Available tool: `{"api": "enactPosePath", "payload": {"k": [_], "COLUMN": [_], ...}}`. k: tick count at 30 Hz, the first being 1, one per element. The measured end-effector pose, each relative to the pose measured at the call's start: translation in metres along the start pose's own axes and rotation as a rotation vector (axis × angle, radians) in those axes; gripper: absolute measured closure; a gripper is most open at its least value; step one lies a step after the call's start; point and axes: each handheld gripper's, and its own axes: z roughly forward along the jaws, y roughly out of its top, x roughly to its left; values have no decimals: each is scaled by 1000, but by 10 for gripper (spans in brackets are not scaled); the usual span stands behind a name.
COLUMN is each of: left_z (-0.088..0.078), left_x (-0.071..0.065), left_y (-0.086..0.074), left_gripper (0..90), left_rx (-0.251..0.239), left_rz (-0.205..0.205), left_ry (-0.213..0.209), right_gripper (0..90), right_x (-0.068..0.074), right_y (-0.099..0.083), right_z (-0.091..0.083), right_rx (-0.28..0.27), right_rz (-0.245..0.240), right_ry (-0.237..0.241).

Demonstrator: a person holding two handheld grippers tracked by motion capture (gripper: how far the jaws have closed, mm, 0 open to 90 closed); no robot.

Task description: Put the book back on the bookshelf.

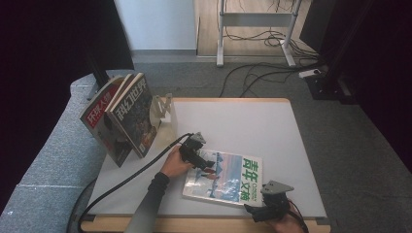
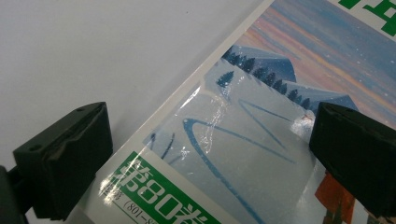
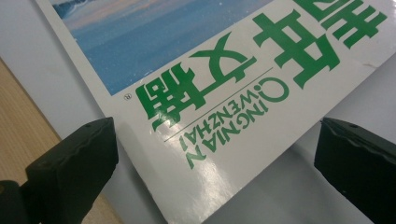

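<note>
A magazine (image 1: 224, 177) with a blue snowy cover and green Chinese title lies flat on the white table (image 1: 243, 126). My left gripper (image 1: 209, 170) hovers open over the magazine's left edge. In the left gripper view the cover (image 2: 261, 116) lies under the gap between the spread jaws of that gripper (image 2: 210, 158). My right gripper (image 1: 253, 210) is open at the magazine's near right corner. In the right gripper view the title corner (image 3: 233, 107) lies between that gripper's (image 3: 215, 172) wide-apart jaws. Neither gripper holds anything.
Two more magazines (image 1: 121, 116) lean upright at the table's back left, against a clear stand (image 1: 163, 109). A wooden edge strip (image 1: 204, 225) runs along the table's front. Cables (image 1: 262, 68) and desk legs lie on the floor beyond.
</note>
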Motion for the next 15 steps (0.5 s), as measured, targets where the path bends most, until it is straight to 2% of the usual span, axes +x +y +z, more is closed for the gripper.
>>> {"api": "enactPosePath", "payload": {"k": [6,10,15], "left_z": [0,-3,-9], "left_x": [-2,-4,-9], "left_y": [0,-3,-13], "left_gripper": [0,0,0], "left_rx": [6,6,-1], "left_rz": [-11,-21,-36], "left_ry": [10,19,30], "right_gripper": [0,0,0], "right_x": [0,-3,-10], "right_y": [-2,-2,-1], "right_z": [1,0,-3], "right_rx": [-9,-7,2], "right_rz": [-18,-13,-9], "right_ry": [-8,-19,-56]}}
